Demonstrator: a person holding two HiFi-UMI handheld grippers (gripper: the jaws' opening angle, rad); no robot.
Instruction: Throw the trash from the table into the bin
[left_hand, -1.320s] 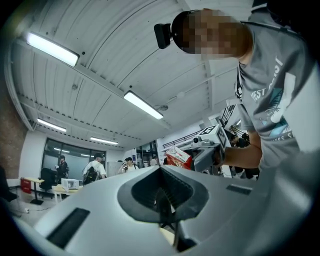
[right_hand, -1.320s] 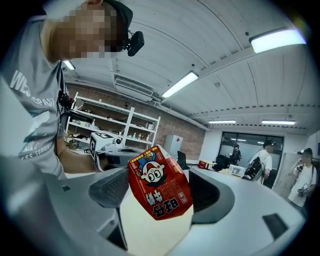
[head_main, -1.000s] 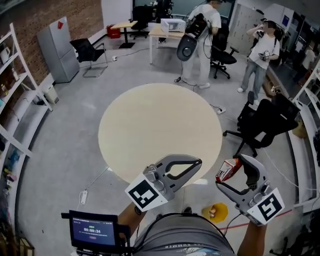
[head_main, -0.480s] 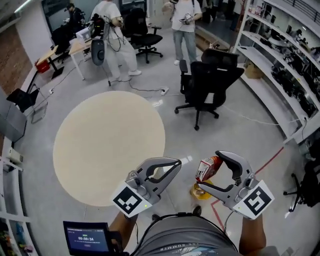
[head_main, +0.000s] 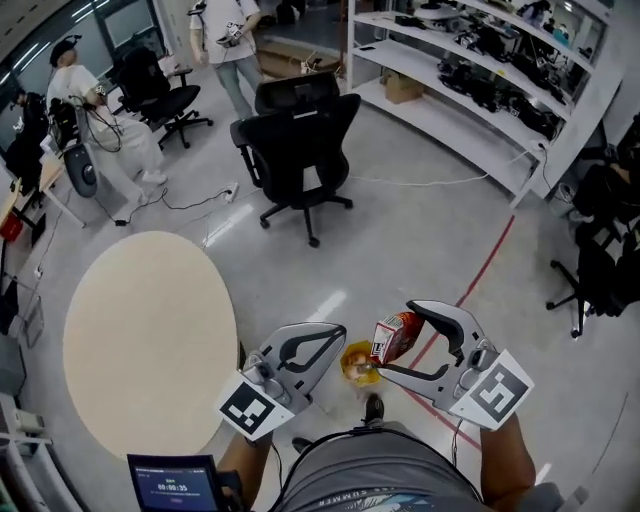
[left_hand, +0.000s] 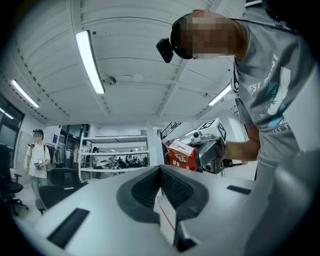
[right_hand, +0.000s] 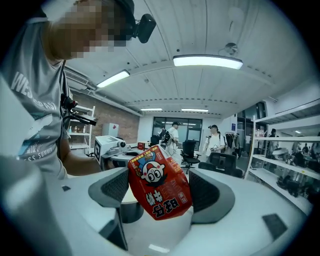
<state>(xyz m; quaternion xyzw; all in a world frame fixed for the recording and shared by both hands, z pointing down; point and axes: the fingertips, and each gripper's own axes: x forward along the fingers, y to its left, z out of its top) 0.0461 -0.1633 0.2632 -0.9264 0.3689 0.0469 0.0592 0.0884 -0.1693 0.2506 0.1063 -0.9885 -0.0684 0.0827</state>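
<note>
The fingers (right_hand: 206, 192) of the right gripper (head_main: 400, 340) are pressing on both sides of a red carton (right_hand: 159, 187). It is showing a cartoon face and white Chinese characters, which are lying upside down. Its long axis is tilting, with the face end leaning up and left in the right gripper view. The carton is hanging over the floor, just right of a small yellow bin (head_main: 357, 362). The left gripper (head_main: 335, 330) is holding nothing, its fingers (left_hand: 175, 187) closed together. The round bench (head_main: 150, 340) is lying bare to the left. Open grey floor is spreading far, toward a black chair (head_main: 300, 135).
</note>
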